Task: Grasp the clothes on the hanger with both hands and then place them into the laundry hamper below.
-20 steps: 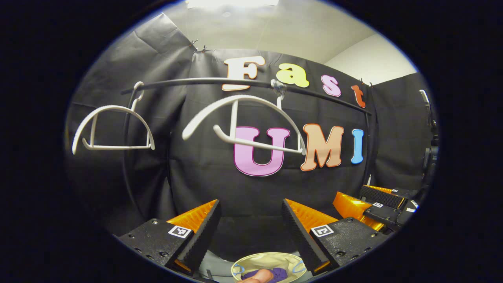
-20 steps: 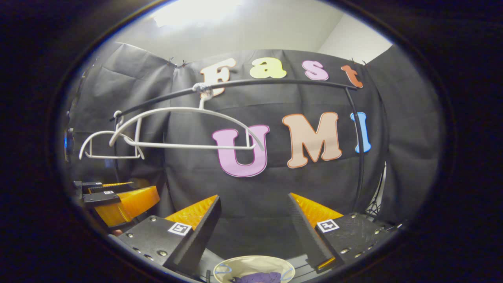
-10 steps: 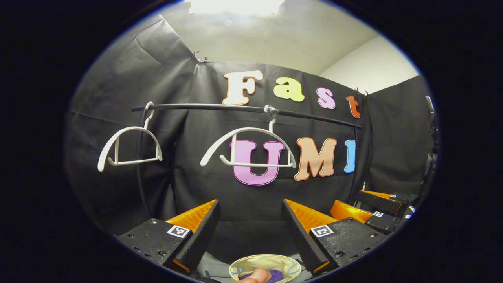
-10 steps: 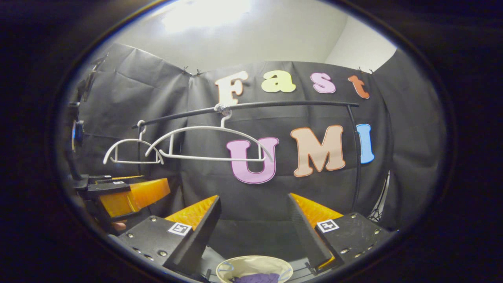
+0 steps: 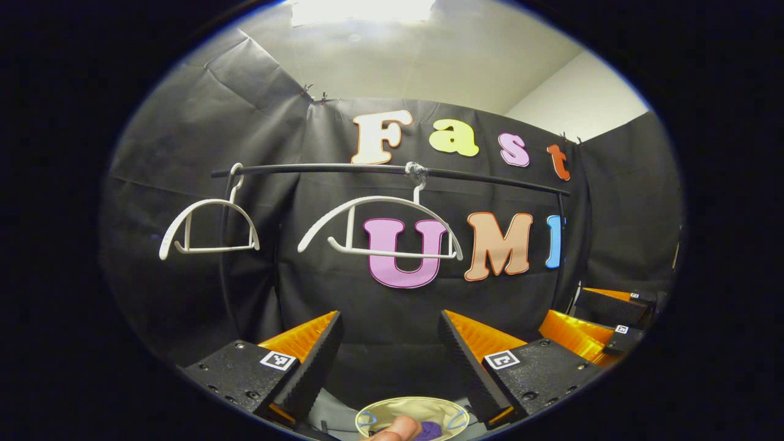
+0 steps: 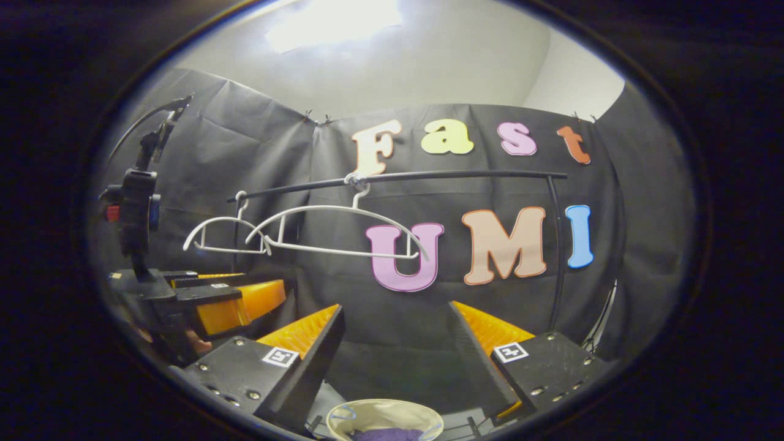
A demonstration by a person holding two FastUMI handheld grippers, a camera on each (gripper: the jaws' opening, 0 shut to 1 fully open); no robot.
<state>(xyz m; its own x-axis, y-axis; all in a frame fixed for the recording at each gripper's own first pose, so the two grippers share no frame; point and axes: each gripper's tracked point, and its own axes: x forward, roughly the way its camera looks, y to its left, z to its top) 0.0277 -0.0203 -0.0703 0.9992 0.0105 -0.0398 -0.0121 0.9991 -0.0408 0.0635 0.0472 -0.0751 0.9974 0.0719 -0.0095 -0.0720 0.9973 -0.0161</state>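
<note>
Two bare white plastic hangers hang from the thin black horizontal clothes rail [image 5: 392, 169]: the larger white hanger [image 5: 378, 226] sits near the rail's middle, and the smaller white hanger [image 5: 209, 225] hooks on by the rail's left end, where the rail bends down into its upright. Below the rail, at the bottom edge of the left gripper view, stands the round cream fabric laundry hamper [image 5: 411, 409] with pale blue handles, and the purple garment [image 5: 430, 429] lies inside it; a fingertip [image 5: 392, 430] shows at the hamper's near rim. The left claw [image 5: 388, 343] is held below the rail and above the hamper, its fingers spread wide with nothing between them. The right claw [image 6: 395, 340] is likewise spread and holds nothing, below the rail with the hamper [image 6: 384, 415] and the purple cloth [image 6: 383, 434] beneath it.
</note>
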